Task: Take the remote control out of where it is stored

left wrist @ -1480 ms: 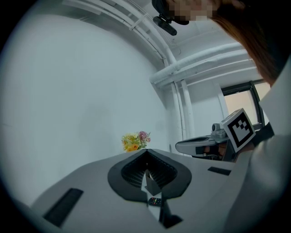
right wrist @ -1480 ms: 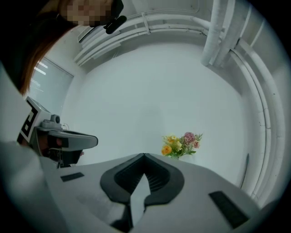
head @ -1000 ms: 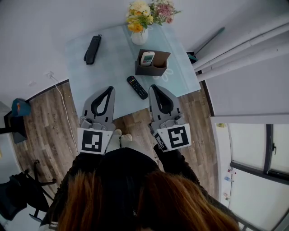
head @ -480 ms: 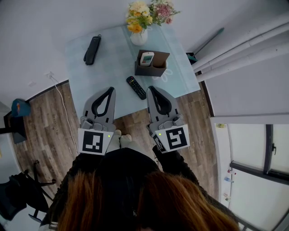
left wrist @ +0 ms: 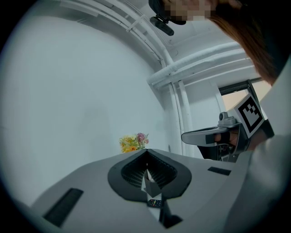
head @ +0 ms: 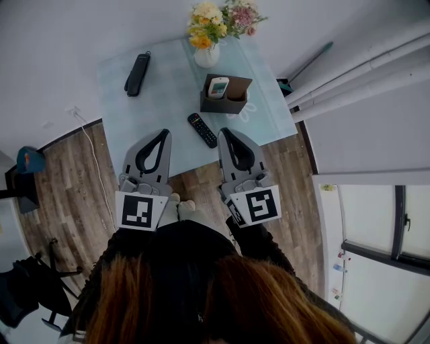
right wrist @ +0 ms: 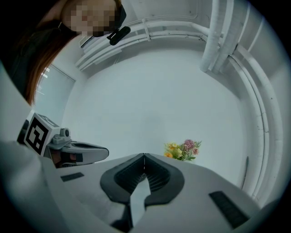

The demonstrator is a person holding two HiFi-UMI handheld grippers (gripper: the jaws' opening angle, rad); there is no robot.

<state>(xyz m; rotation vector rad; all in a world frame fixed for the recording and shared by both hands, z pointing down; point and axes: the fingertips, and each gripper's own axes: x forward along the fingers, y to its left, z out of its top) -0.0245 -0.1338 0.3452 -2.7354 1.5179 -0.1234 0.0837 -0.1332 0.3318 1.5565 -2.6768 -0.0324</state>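
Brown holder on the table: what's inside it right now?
A white remote stands in the brown holder, in its left compartment in the head view, upper end poking out. The holder's wall covers its lower part; the other compartment's bottom cannot be seen.

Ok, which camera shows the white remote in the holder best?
Head view: the white remote stands in the brown holder on the table. Both gripper views show mainly their own jaws; it can't be made out.

The left gripper (head: 163, 132) and right gripper (head: 225, 132) are grey, marked with black-and-white squares. Beyond their jaws: a black remote control (head: 203, 130) on a pale blue-green table (head: 168, 94), a white remote (head: 219, 87) in a dark brown holder (head: 225, 103), and yellow and pink flowers (head: 218, 19).
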